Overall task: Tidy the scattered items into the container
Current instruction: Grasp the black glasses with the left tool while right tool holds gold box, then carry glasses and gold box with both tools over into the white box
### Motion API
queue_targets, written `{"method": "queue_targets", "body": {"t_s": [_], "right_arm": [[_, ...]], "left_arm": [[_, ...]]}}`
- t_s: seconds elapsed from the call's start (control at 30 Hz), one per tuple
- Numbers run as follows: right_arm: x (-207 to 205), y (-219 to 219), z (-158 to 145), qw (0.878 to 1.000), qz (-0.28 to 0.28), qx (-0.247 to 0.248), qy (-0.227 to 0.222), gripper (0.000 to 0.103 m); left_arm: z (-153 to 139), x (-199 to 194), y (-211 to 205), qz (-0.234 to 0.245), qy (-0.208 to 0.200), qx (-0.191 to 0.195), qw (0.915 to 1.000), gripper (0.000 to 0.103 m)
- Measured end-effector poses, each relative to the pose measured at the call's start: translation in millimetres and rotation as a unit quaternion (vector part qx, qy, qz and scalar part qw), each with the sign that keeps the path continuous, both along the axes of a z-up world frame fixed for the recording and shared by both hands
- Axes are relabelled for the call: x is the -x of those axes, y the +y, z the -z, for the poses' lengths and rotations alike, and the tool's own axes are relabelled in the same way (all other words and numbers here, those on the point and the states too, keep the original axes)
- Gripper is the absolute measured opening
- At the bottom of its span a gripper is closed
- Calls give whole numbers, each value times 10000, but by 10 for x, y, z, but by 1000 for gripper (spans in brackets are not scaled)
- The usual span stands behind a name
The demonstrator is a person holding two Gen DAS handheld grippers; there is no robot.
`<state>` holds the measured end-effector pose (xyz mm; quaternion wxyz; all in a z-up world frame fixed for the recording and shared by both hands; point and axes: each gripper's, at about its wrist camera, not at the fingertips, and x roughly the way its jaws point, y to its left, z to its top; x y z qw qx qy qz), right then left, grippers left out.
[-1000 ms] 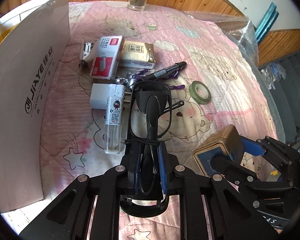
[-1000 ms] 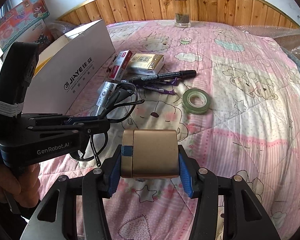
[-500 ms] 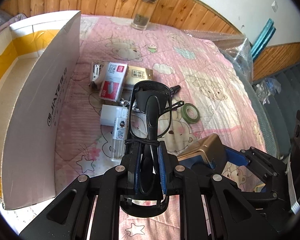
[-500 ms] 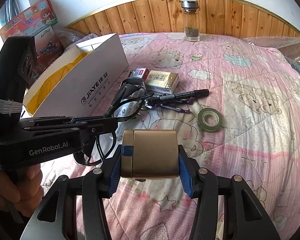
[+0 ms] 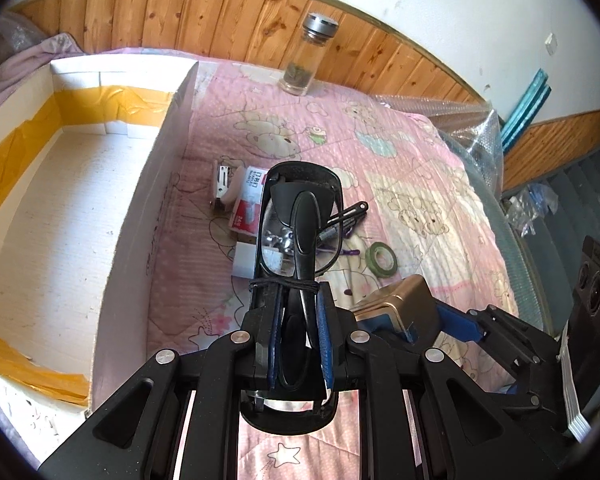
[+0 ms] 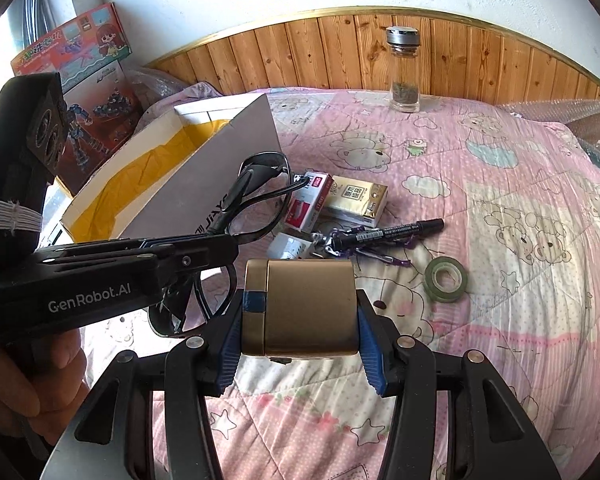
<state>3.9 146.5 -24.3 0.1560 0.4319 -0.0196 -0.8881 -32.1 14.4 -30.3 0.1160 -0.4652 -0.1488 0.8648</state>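
My left gripper (image 5: 298, 316) is shut on folded black glasses (image 5: 300, 224) and holds them in the air above the pink quilt, right of the open white cardboard box (image 5: 52, 216). My right gripper (image 6: 300, 312) is shut on a gold metal case (image 6: 308, 308), also lifted, right of the left gripper (image 6: 204, 248). On the quilt lie a red-white staple box (image 6: 306, 204), a yellow tissue pack (image 6: 356, 200), a black marker (image 6: 388, 232), a green tape roll (image 6: 444, 280), a white block (image 6: 290, 248) and a purple clip.
A glass bottle with a metal lid (image 6: 404, 72) stands at the far edge by the wooden panel. A colourful toy box (image 6: 84, 64) stands behind the cardboard box. Bubble wrap (image 5: 472, 128) lies at the quilt's right side.
Both grippers have risen with their loads. The left one now looks down into the box's inside, and the scattered items appear farther away.
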Motion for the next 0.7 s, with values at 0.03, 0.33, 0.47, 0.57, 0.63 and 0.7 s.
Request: {"method": "queue_targets", "body": {"t_s": [0.03, 0.33, 0.47, 0.57, 0.63, 0.7], "right_arm": [[-3, -22, -23, 10000, -8, 11, 27, 52], [30, -225, -115, 9998, -115, 50, 131, 52], [73, -272, -148, 9997, -117, 82, 181, 52], [92, -287, -186, 9996, -105, 112, 234, 52], [106, -287, -207, 9995, -94, 141, 250, 52], [118, -284, -223, 9995, -71, 162, 267, 52]], "left_arm": [[-7, -5, -21, -13, 4, -20, 10000, 17], [-91, 10, -183, -154, 39, -228, 9996, 17], [-147, 38, -224, -166, 115, -274, 9994, 17], [-132, 61, -261, -195, 83, -322, 9993, 17], [-127, 68, -292, -208, 70, -366, 9991, 17], [-139, 66, -312, -205, 78, -399, 9990, 17]]}}
